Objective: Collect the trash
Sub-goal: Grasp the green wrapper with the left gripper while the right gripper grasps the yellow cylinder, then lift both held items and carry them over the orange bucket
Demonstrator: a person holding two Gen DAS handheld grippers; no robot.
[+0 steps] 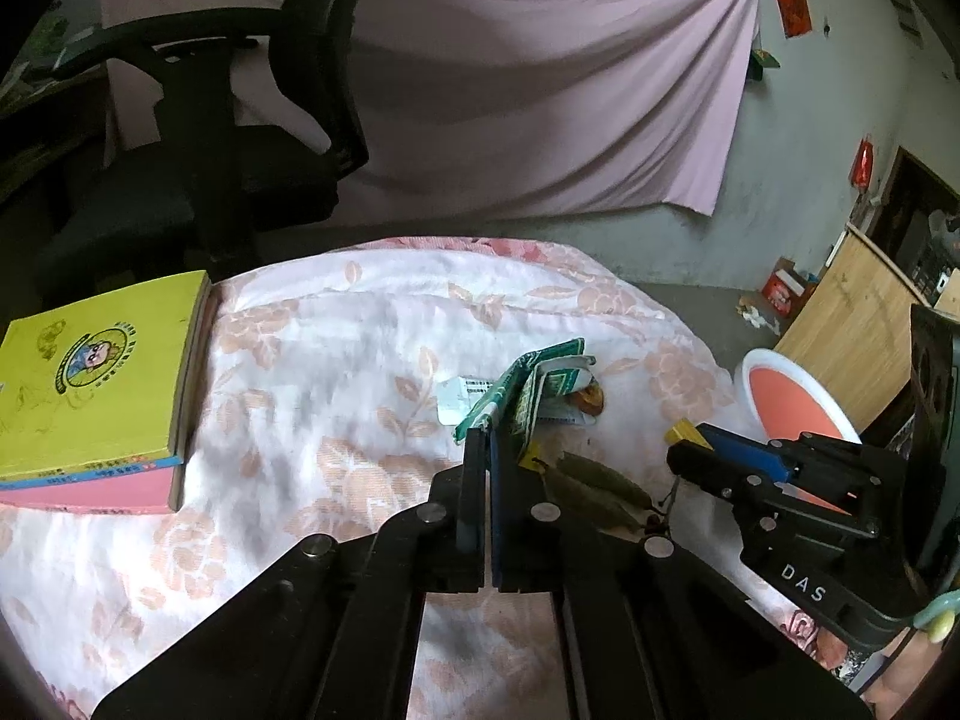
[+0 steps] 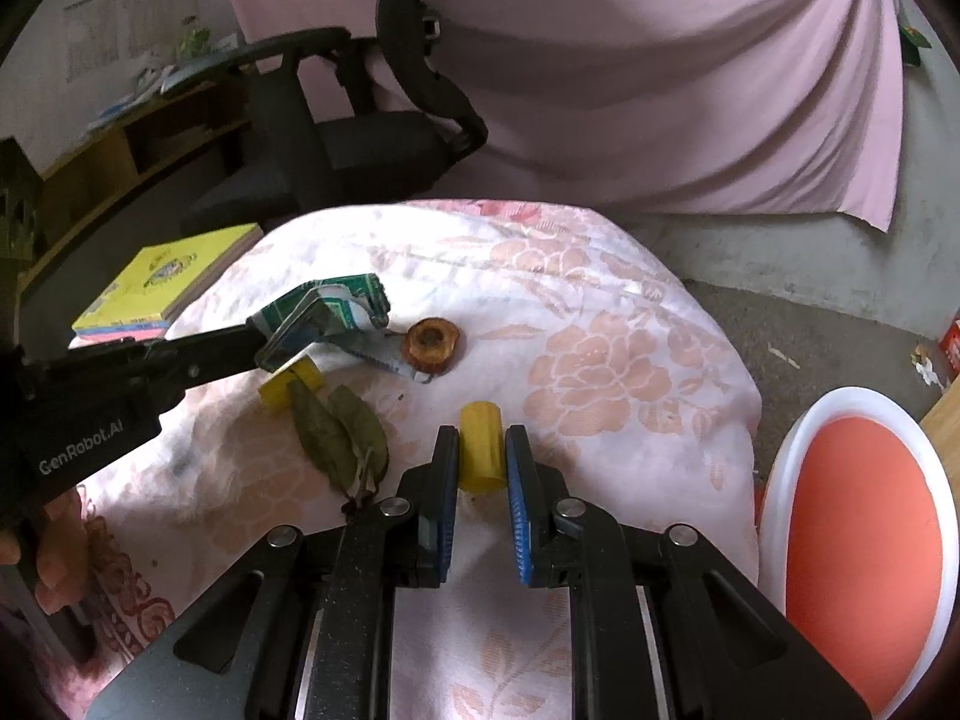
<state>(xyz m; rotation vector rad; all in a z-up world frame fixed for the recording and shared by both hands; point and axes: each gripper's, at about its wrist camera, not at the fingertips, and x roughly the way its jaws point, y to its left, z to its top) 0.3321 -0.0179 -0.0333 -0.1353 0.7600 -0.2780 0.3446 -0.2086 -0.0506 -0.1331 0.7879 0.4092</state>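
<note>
The left hand-held gripper (image 1: 487, 438) is pressed together on a green wrapper (image 1: 528, 384), just above the flowered cloth (image 1: 336, 396). The right hand-held gripper (image 2: 482, 456) pinches a yellow cylinder (image 2: 480, 450) lying on the cloth, near the white-rimmed bin (image 2: 780, 468).

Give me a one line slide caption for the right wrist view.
Right gripper shut on a yellow cylinder while the left gripper pinches a green wrapper above the floral cloth.
</note>
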